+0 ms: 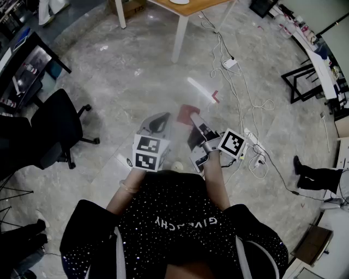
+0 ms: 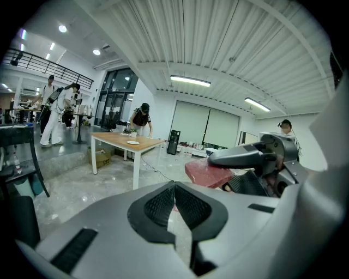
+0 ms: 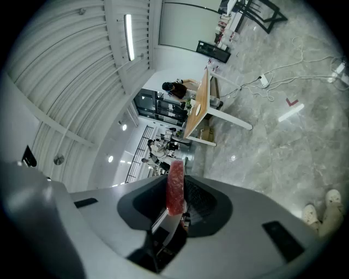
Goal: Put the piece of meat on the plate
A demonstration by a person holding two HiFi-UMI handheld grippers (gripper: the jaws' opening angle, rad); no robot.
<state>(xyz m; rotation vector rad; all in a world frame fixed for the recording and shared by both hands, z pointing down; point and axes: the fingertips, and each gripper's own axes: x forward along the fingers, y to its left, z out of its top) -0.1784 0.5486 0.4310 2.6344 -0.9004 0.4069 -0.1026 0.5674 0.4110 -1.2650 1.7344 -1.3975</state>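
A flat red piece of meat is held out over the grey floor, with my right gripper shut on it. In the right gripper view the meat stands on edge between the two pads. My left gripper is beside it on the left, its jaws shut with nothing in them. The left gripper view shows its pads closed together, and beyond them the meat in the right gripper. A small white plate lies on a wooden table some way ahead.
The wooden table with white legs stands at the far side of the floor. A black office chair is at the left. Cables and a power strip trail at the right, near a red tape mark. People stand in the background.
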